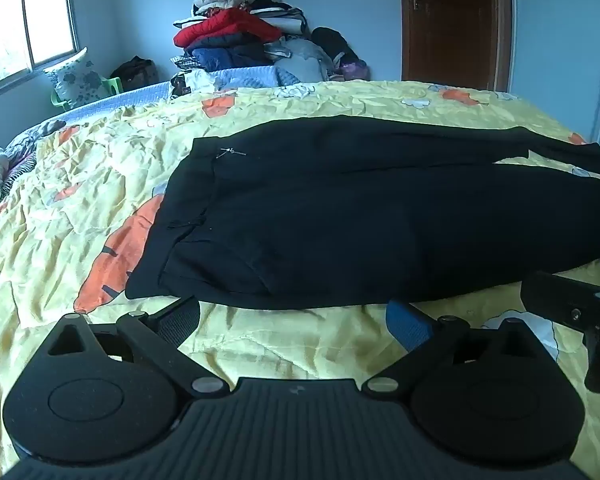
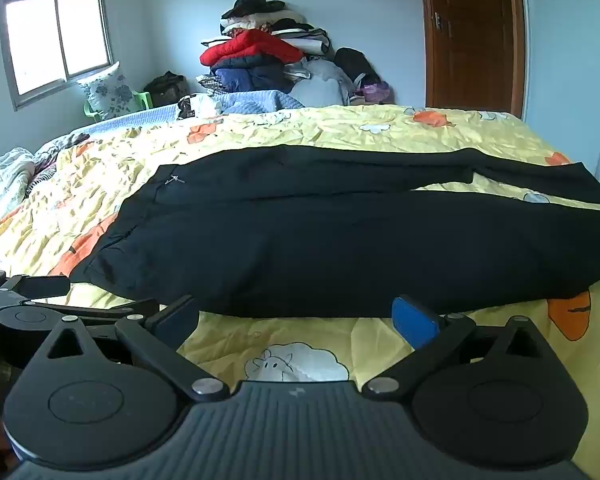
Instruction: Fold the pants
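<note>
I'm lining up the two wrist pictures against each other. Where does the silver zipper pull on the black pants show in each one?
Left wrist: the zipper pull lies left of centre, in the upper half, near the waistband end of the black pants.
Right wrist: the zipper pull sits further left, just above mid-height.
Shared landmark: the red jacket in the clothes pile against the far wall.

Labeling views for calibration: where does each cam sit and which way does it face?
Left wrist: on the left claw, tilted down across the bed at the black pants, waistband end; own open fingers show, the right claw's finger at the right edge.
Right wrist: on the right claw, same tilt, further along the pants; own open fingers show, the left claw at the left edge.
Shared: pants, yellow bedspread, clothes pile, window, door.
</note>
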Demonstrator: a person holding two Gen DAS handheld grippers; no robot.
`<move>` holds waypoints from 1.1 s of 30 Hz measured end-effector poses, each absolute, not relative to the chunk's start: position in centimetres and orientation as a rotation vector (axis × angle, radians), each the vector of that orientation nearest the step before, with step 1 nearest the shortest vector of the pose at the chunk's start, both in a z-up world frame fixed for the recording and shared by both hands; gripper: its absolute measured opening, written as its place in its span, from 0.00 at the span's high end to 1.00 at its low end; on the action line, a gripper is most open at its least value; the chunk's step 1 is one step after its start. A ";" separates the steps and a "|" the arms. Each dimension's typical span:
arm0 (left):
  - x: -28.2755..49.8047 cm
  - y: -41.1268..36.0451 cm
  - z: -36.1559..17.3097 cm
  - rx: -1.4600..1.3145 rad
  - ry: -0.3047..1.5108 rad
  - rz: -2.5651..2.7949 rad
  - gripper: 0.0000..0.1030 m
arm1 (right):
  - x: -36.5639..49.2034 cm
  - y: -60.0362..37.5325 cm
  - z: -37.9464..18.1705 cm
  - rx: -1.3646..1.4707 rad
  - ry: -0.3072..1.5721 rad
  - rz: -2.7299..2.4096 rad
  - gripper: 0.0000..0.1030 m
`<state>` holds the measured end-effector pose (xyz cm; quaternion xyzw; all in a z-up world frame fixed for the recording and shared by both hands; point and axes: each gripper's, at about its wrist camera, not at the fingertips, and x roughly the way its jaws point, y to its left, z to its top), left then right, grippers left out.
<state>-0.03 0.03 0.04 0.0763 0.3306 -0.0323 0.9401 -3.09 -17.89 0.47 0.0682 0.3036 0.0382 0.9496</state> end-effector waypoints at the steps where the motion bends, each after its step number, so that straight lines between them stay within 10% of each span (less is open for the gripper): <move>1: 0.0 0.0 0.1 0.155 0.675 -0.066 0.02 | -3.1 -17.8 0.5 0.135 0.618 0.080 0.00; 33: 0.2 0.2 0.0 0.081 0.685 -0.103 0.02 | -3.1 -18.1 0.1 0.164 0.618 0.083 0.00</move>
